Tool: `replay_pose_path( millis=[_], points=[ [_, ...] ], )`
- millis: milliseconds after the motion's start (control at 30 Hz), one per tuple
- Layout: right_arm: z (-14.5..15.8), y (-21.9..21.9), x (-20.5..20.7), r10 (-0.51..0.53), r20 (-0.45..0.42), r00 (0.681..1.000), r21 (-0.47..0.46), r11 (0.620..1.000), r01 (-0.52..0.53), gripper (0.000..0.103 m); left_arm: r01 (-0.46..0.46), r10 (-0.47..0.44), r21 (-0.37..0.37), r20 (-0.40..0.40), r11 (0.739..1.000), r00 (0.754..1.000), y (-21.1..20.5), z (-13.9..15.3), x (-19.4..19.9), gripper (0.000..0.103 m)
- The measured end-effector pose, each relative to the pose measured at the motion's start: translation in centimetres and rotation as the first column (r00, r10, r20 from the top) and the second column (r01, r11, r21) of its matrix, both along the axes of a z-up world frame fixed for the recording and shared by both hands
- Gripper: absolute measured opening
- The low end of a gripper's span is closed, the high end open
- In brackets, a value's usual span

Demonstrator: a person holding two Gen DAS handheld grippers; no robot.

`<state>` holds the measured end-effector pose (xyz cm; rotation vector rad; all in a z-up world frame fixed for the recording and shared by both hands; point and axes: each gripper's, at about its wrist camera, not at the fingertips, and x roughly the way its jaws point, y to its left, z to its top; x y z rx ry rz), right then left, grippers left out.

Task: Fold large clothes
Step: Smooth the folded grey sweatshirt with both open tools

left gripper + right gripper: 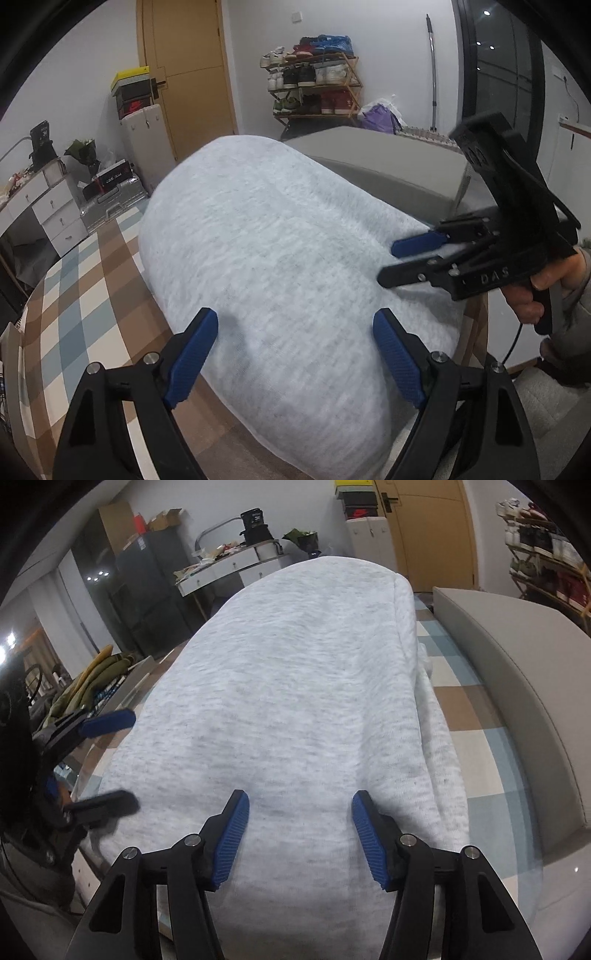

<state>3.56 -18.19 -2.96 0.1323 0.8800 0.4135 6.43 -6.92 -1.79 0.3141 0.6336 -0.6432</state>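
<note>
A light grey garment (pixel 273 258) lies folded into a thick flat stack on the checked tablecloth (pixel 81 280); it fills the middle of the right wrist view (pixel 295 701). My left gripper (pixel 295 325) is open and empty, just above the garment's near edge. My right gripper (pixel 300 808) is open and empty over the garment's near end. In the left wrist view the right gripper (pixel 388 262) shows at the garment's right side, held by a hand. In the right wrist view the left gripper (pixel 122 760) shows at the garment's left edge, jaws apart.
A grey padded bench (pixel 517 672) runs along the table's right side. A shoe rack (pixel 314 81), a wooden door (pixel 184 74), a white drawer desk (pixel 48 206) and suitcases (pixel 110 199) stand around the room. A pile of olive clothes (pixel 88 679) lies left of the table.
</note>
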Motion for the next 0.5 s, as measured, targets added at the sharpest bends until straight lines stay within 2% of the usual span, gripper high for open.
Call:
replay_pose_path(
  millis=[100, 200, 267, 333, 367, 433, 500],
  points=[
    [1.0, -0.6, -0.7, -0.024, -0.007, 1.000, 0.000, 1.000, 0.024, 0.058, -0.073, 0.074, -0.070, 0.011, 0.995, 0.997, 0.8, 1.6, 2.6, 0.082],
    [2.8, -1.6, -1.1, -0.088, 0.047, 0.995, -0.004, 0.996, 0.088, 0.058, -0.169, 0.170, -0.076, 0.003, 0.983, 0.985, 0.3, 2.0, 6.1, 0.082],
    [3.1, -2.1, -1.0, -0.109, 0.073, 0.991, -0.021, 0.994, 0.110, 0.062, -0.186, 0.186, -0.075, -0.013, 0.980, 0.982, -0.4, 1.8, 8.1, 0.082],
    [1.4, -2.7, 0.0, -0.121, 0.006, 0.993, -0.034, 0.992, 0.122, 0.061, -0.196, 0.195, -0.034, -0.027, 0.980, 0.980, -1.0, 0.5, 9.2, 0.082],
    [0.2, -3.3, 0.6, -0.137, -0.043, 0.990, -0.043, 0.990, 0.135, 0.057, -0.214, 0.213, -0.010, -0.052, 0.977, 0.976, -1.0, -0.5, 9.9, 0.084],
    [-1.2, -4.9, 1.4, -0.208, -0.099, 0.973, -0.054, 0.978, 0.203, 0.056, -0.224, 0.221, -0.034, -0.078, 0.974, 0.972, -0.2, -1.6, 10.1, 0.089],
    [-0.9, -6.4, 1.4, -0.231, -0.129, 0.964, 0.009, 0.972, 0.234, 0.058, -0.232, 0.226, -0.055, -0.102, 0.971, 0.969, 0.6, -1.5, 10.1, 0.090]
  ],
)
